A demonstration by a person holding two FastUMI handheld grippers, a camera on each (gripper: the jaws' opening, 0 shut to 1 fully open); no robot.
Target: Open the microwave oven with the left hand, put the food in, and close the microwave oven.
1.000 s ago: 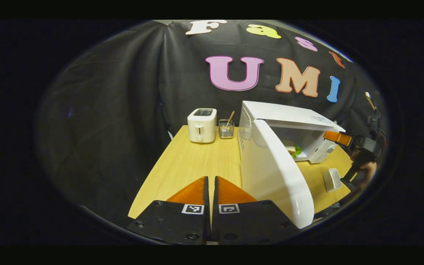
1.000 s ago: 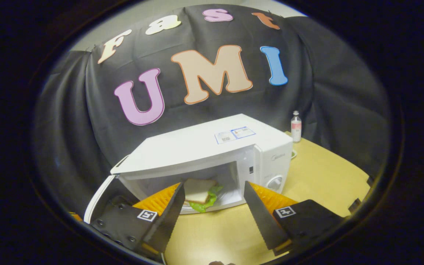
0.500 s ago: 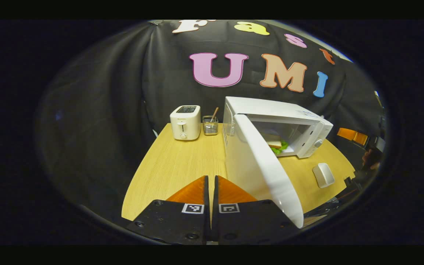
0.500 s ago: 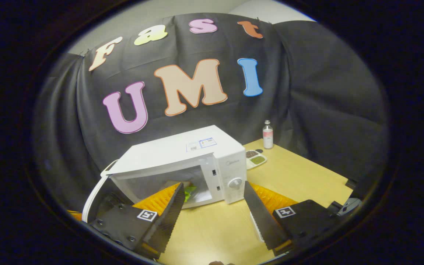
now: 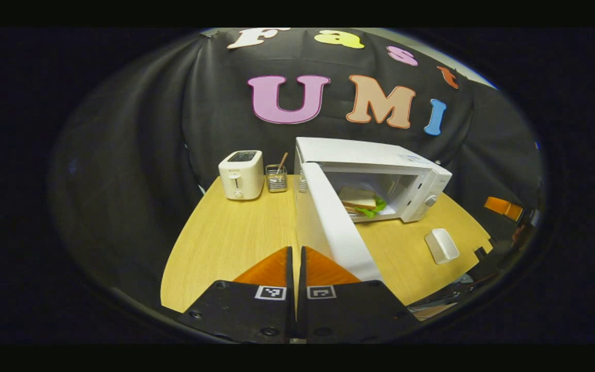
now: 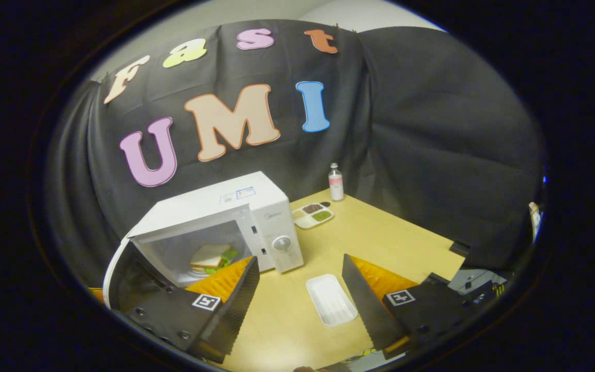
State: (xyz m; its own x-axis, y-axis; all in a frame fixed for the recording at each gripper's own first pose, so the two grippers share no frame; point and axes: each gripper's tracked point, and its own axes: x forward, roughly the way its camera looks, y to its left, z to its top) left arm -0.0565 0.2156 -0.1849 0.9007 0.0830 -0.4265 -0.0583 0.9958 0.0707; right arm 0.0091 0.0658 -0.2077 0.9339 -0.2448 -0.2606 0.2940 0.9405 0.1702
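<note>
The white microwave [image 5: 380, 155] stands on the wooden table [image 5: 225, 243] with its door [image 5: 336, 227] swung wide open towards me. A sandwich with green lettuce [image 5: 362, 200] lies inside the cavity. My left gripper [image 5: 295, 254] is shut and holds nothing, hanging above the table just left of the door's free edge. In the right gripper view the microwave [image 6: 214, 204] sits at the left with the sandwich [image 6: 209, 257] inside. My right gripper [image 6: 300, 260] is open and empty, back from the oven and over the table. Its finger [image 5: 504, 207] shows at the far right of the left gripper view.
An empty white tray [image 6: 331, 299] lies in front of the microwave, between my right fingers. A divided dish [image 6: 311, 214] and a small bottle [image 6: 335, 182] stand at the back right. A white toaster [image 5: 240, 174] and a utensil holder [image 5: 276, 178] are left of the oven.
Both grippers have drawn back from the microwave, so it looks smaller. The right gripper has come away from the cavity, the sandwich stays inside, and the white tray has come into view.
</note>
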